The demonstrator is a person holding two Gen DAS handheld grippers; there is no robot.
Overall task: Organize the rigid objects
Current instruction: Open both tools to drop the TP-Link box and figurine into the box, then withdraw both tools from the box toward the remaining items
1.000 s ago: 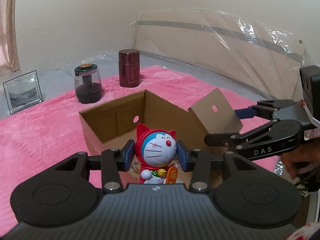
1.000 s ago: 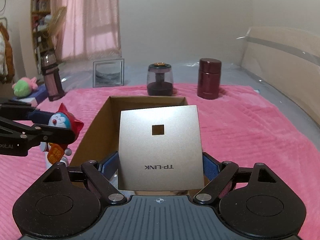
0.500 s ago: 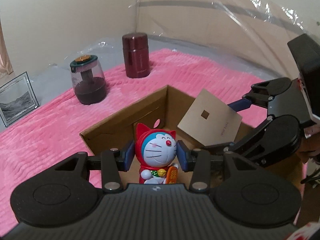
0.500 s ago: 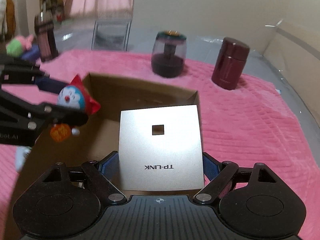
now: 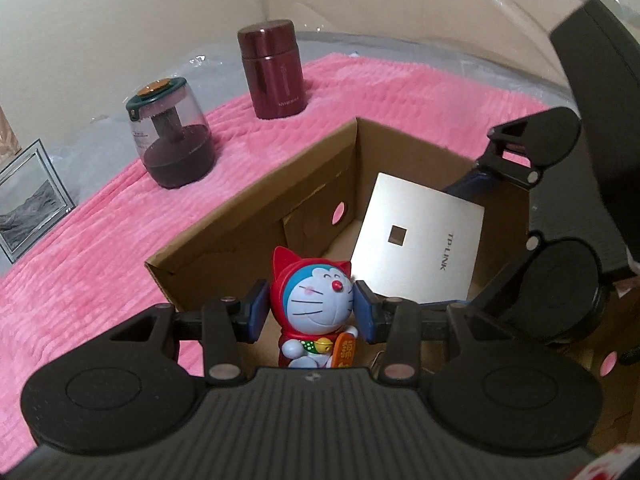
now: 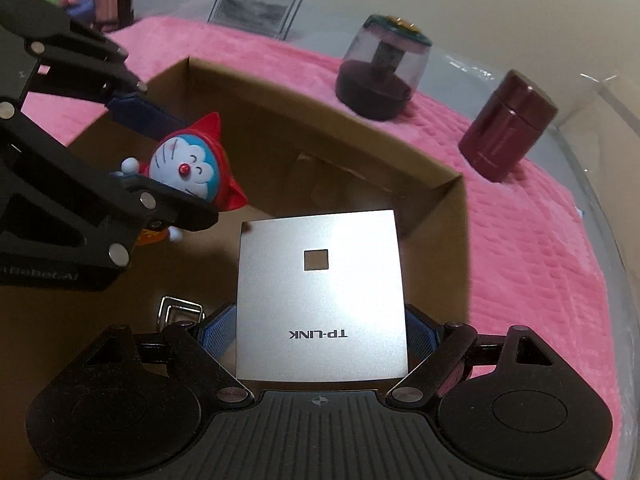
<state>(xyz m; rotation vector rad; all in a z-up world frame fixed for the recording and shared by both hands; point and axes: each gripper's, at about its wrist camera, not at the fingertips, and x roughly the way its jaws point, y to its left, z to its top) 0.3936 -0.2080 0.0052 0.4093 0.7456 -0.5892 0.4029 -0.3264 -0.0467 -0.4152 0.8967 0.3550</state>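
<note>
1. Red-hooded blue cat figurine [image 5: 311,304], hard plastic, pinched at the head by the left tongs [image 5: 308,312]; it hangs over the near-left part of the open brown cardboard box [image 5: 256,216], feet below the rim line, not yet on the floor as far as I can tell.
2. Flat silver square TP-LINK device [image 6: 320,300] is clamped by its side edges in the right tongs [image 6: 320,334], tilted, inside the box at about 3 o'clock of the figurine.
3. Change: a second ago both items sat at or above the box edge; now both are down within the walls, and the views pitch more steeply downward. Judgement: lowering phase nearly done, release comes next.
4. Small metal clip [image 6: 178,312] lies on the box floor just left of the right tongs; the device could land on it.
5. Risk: the two tongs are close together, may bump on release.
6. Outside, on the pink fluffy blanket [image 5: 100,248]: dark glass jar with green lid [image 5: 172,140] at 11 o'clock, maroon metal canister [image 5: 274,74] at 12, framed picture [image 5: 28,200] at 9, all well apart from the box.
</note>
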